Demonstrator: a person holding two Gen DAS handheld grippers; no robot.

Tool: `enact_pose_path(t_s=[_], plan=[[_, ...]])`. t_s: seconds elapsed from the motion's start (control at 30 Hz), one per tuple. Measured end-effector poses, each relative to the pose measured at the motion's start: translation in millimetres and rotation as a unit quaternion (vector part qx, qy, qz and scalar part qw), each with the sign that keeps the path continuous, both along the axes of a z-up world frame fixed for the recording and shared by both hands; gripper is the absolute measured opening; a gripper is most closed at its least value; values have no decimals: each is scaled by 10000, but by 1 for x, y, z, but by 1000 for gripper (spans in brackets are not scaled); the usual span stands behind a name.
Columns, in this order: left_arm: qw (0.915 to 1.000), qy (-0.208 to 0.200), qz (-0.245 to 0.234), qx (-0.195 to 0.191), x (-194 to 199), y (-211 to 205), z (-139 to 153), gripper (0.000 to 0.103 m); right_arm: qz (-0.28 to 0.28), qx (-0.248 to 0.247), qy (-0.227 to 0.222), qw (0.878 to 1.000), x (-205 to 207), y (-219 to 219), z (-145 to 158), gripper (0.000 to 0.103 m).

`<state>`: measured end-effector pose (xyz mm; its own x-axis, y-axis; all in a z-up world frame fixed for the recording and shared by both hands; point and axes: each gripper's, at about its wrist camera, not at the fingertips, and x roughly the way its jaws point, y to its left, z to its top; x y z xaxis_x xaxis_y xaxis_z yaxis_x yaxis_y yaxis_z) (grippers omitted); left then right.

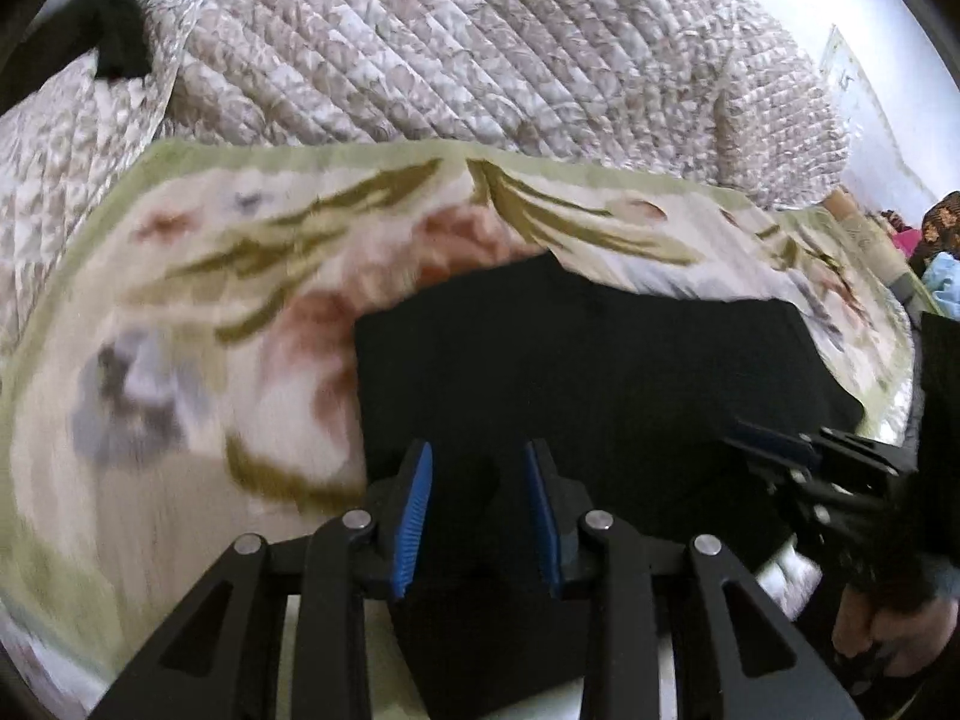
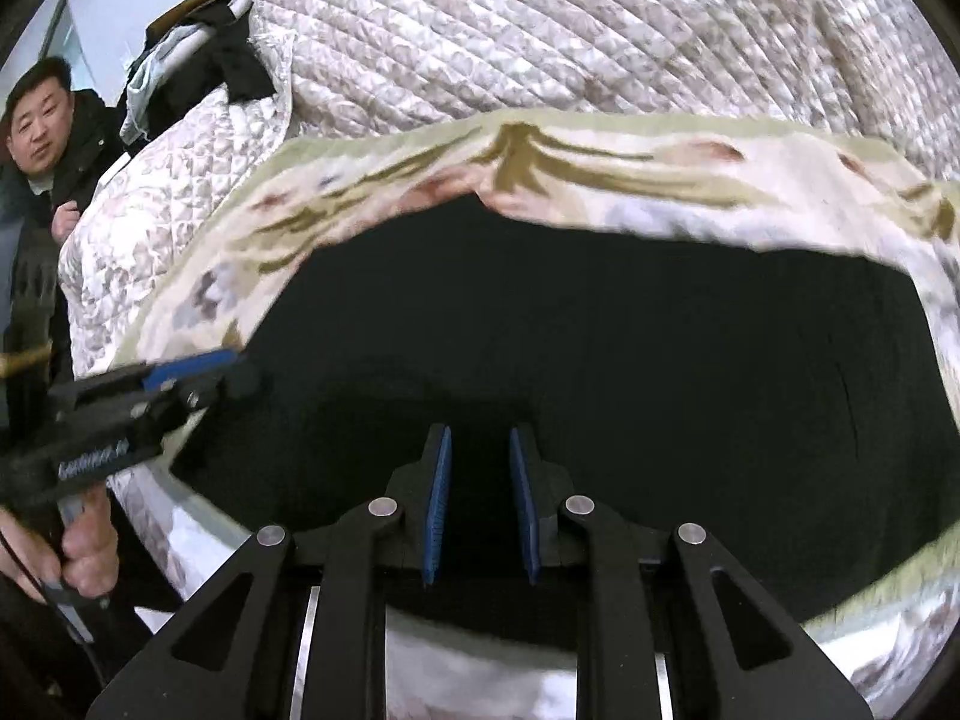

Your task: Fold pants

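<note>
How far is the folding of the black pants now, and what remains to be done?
Done: the black pants lie flat on the floral blanket as one compact dark block, so they seem folded at least once. In hand: the left gripper and the right gripper stand over the cloth with gaps between the blue pads, gripping nothing visible. Left: possibly another fold; the frames cannot settle it.

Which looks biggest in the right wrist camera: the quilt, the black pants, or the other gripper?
1. Quilt and black pants: about alike, and the pants lie nearer, so unranked.
2. Left gripper: smallest by far.

Black pants (image 2: 600,330) lie folded on a floral blanket (image 2: 600,174).
</note>
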<state>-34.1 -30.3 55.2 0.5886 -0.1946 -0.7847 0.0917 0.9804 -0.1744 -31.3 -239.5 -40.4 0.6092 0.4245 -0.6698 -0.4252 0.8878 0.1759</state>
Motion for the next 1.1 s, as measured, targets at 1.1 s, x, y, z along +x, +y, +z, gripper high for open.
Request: enact_pose_path(t_s=[1.1], plan=[[9999,-102,-62,-4,-15,-15,-13,35,-219,-81,4,9997,11,2,0,20]])
